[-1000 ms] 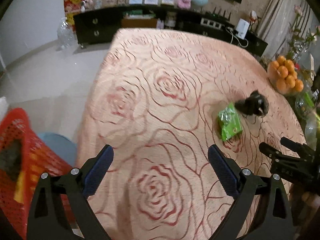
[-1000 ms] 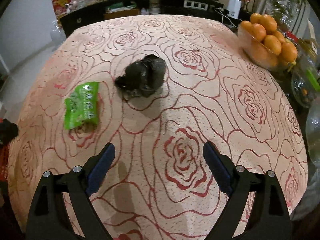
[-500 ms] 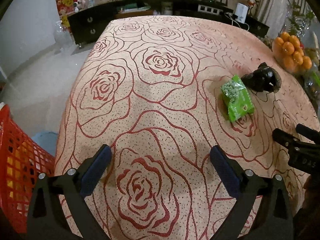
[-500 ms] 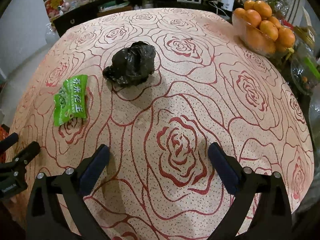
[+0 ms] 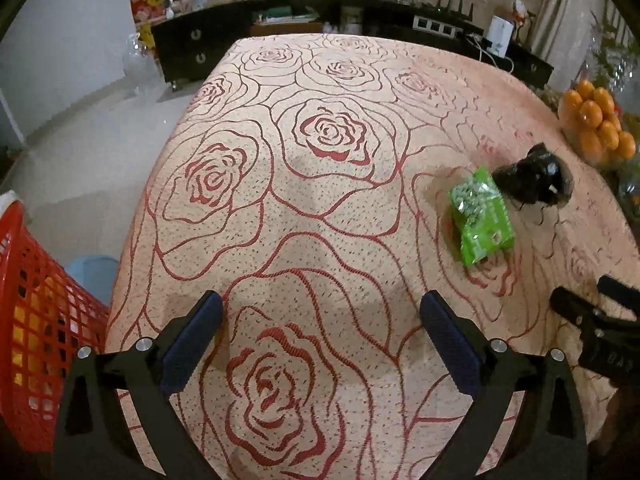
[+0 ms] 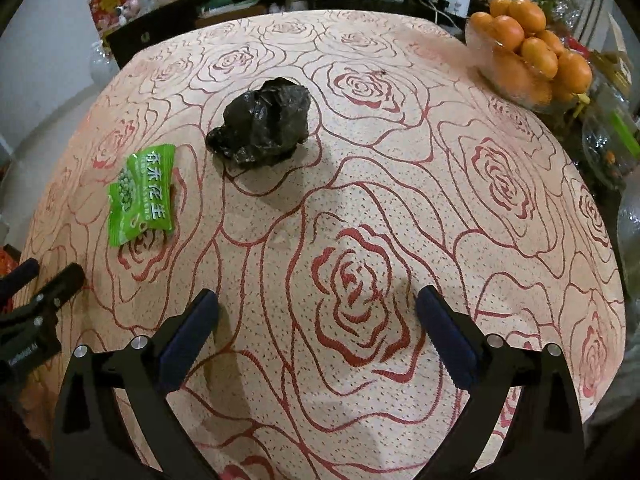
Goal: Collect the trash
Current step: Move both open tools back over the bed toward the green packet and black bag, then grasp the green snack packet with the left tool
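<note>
Green snack packet point(image 6: 143, 194) lies flat beside a crumpled black bag point(image 6: 262, 122). Orange bowl point(image 6: 528, 52) sits well apart on your surface point(image 6: 400, 160). Your left gripper point(image 5: 320, 336) and right gripper point(image 6: 318, 330) both have fingers released, empty.

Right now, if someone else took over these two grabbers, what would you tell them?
Left gripper: open, empty, over the near tablecloth.
Right gripper: open, empty.
Trash: green snack packet and crumpled black plastic bag lie side by side on the rose tablecloth.
Red mesh basket stands off the table's left edge.
Done: nothing on the table collected yet.
Left: pick up both pieces, probably into the basket.
</note>
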Demonstrator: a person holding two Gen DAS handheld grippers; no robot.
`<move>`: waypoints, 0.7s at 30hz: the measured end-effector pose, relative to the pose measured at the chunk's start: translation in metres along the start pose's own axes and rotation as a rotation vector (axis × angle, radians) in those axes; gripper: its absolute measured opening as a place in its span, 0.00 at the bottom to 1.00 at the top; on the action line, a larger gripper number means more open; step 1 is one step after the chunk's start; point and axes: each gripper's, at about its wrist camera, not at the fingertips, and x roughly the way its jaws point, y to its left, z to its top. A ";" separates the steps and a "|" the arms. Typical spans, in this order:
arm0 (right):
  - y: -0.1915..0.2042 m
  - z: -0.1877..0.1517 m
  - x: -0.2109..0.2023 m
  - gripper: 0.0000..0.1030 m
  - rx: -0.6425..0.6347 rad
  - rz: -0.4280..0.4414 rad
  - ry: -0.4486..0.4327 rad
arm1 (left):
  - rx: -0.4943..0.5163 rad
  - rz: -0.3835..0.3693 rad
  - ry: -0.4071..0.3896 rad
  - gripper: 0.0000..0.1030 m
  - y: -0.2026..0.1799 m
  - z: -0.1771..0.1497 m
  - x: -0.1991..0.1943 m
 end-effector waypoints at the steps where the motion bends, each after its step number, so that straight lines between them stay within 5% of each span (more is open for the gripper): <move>1: -0.001 0.001 -0.003 0.93 -0.001 0.000 -0.010 | -0.002 -0.005 0.001 0.93 -0.001 0.002 -0.001; 12: -0.023 0.059 -0.026 0.93 -0.016 -0.022 -0.141 | 0.102 -0.069 -0.060 0.93 -0.038 0.038 -0.006; 21: -0.044 0.069 -0.024 0.93 0.089 0.018 -0.176 | 0.123 -0.193 -0.059 0.92 -0.062 0.050 0.013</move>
